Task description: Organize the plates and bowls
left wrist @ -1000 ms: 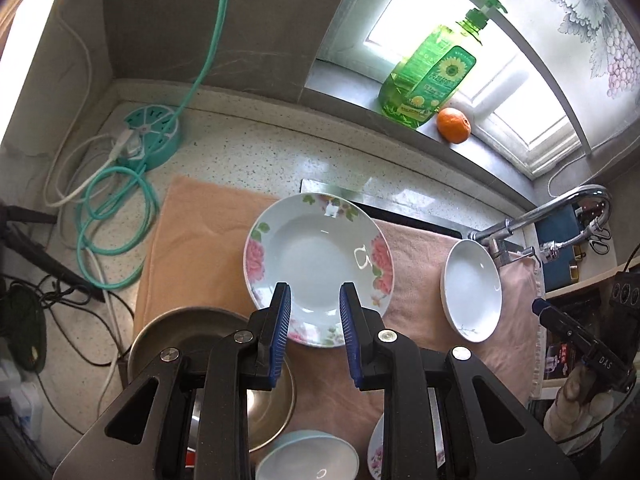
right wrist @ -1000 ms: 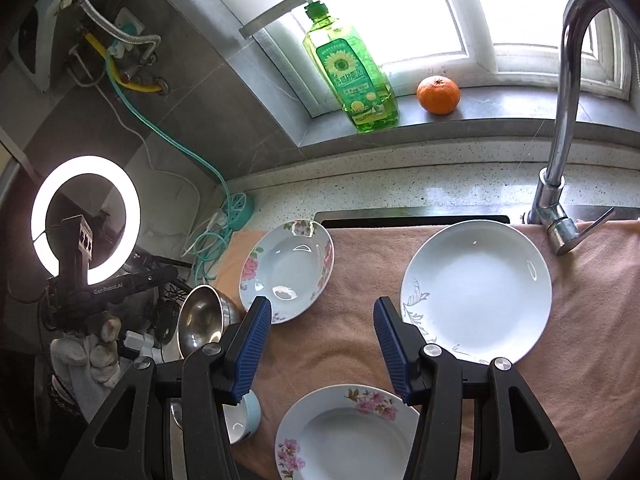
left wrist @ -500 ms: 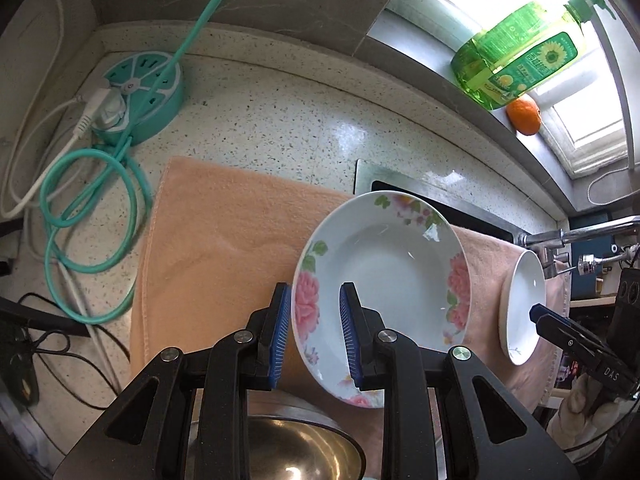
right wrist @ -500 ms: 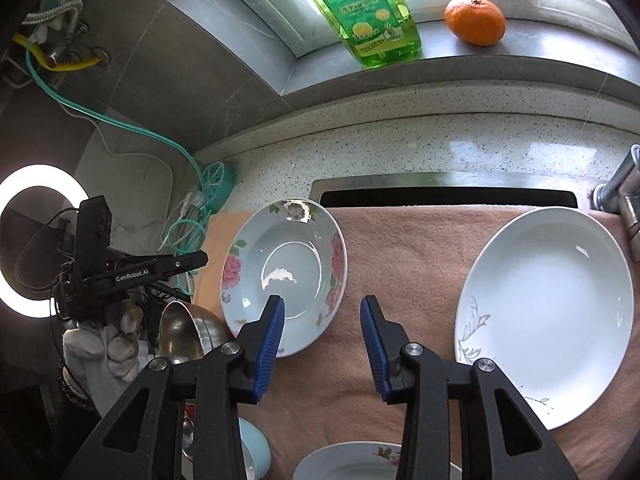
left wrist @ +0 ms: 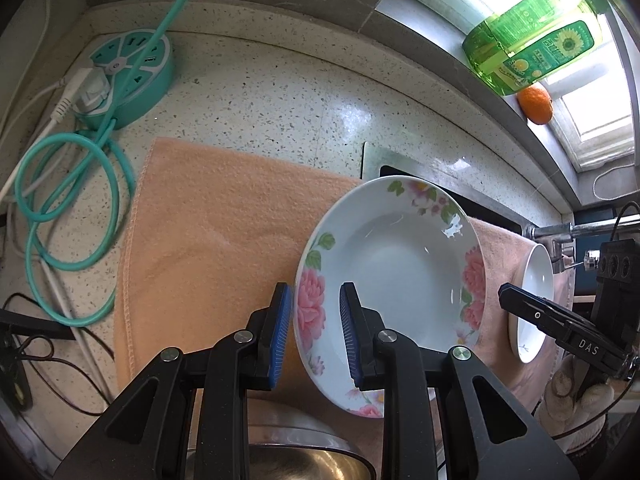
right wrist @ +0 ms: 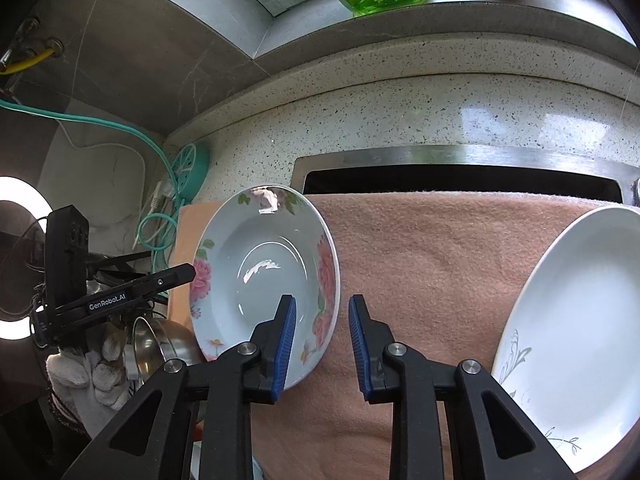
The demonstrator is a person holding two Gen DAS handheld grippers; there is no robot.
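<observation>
- Left wrist view: the left tongs (left wrist: 312,334) stand open, with the near left rim of the floral plate (left wrist: 394,280) between the two blue pads; no pad contact is visible. The plate lies on the peach towel (left wrist: 208,240) spread over the counter (left wrist: 280,92).
- Left wrist view: a steel bowl (left wrist: 304,460) sits directly under the tongs, close to the plate's near edge. The white plate (left wrist: 534,300) lies further right on the towel, with the right tongs (left wrist: 504,292) seen from the side in front of it.
- Left wrist view: only this view shows the rim bracketed by the left pads and the power strip (left wrist: 128,76) with its coiled cable to the left.
- Right wrist view: the right tongs (right wrist: 322,344) are open and grip nothing. One finger overlaps the floral plate's (right wrist: 264,272) right rim in the picture; the other is over the pink towel (right wrist: 432,260).
- Right wrist view: only this view shows the white plate (right wrist: 580,328) at full size on the right, and the left tongs (right wrist: 192,270) arriving at the floral plate's far rim.
- Risk: a glazed rim pinched at one narrow point may slip or tilt on lifting.
- Risk: a dipping near edge could strike the steel bowl.
- Risk: both tongs converge on one plate; an uncoordinated closure could push it across the towel.
</observation>
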